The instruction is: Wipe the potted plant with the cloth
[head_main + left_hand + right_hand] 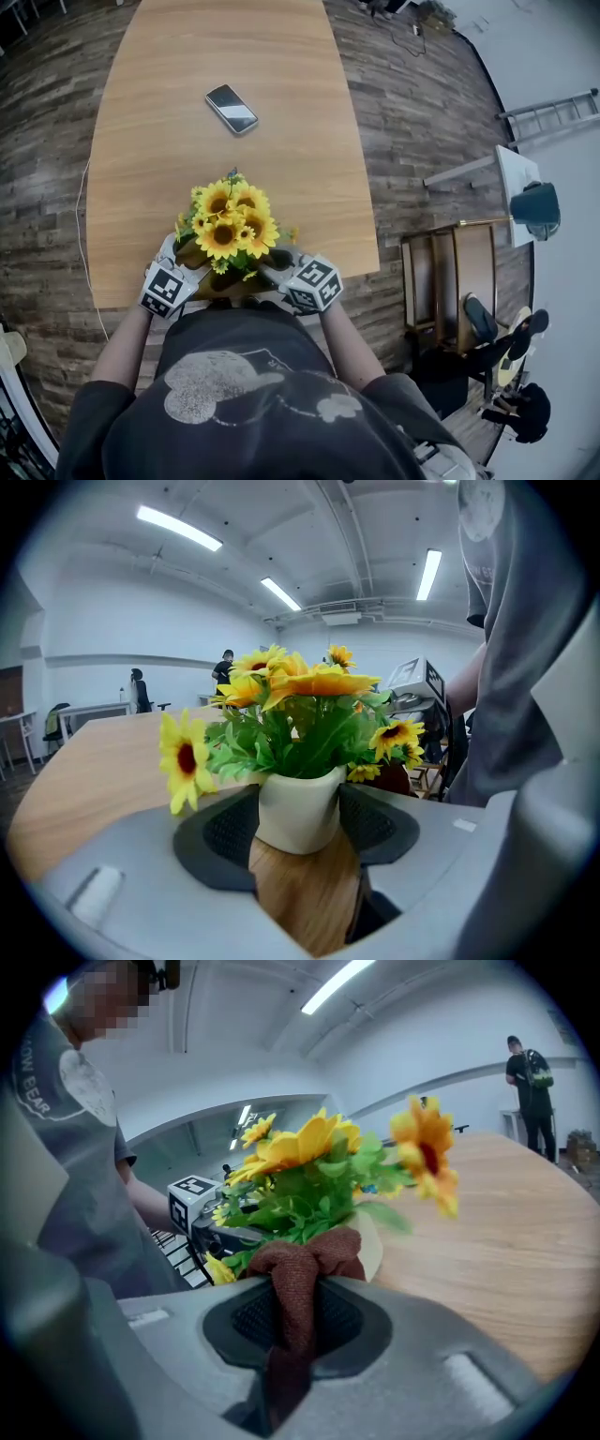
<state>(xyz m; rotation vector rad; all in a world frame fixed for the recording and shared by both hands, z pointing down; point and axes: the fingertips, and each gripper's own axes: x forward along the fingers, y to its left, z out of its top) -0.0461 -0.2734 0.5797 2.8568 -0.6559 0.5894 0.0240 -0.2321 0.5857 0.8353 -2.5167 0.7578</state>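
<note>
A white pot (pixel 298 808) of yellow artificial sunflowers (pixel 228 223) stands near the front edge of the wooden table (pixel 220 159). My left gripper (pixel 298 819) is shut on the pot, its dark pads pressing both sides. The left gripper (pixel 181 265) sits at the plant's left in the head view. My right gripper (pixel 297 1313) is shut on a bunched brown cloth (pixel 302 1274), which is held against the pot's side under the leaves. The right gripper (pixel 284 270) sits at the plant's right in the head view.
A black phone (pixel 232 108) lies farther back on the table. A wooden chair (pixel 450 272) and a white side stand (pixel 511 183) are to the right on the plank floor. A person (pixel 529 1091) stands far off in the room.
</note>
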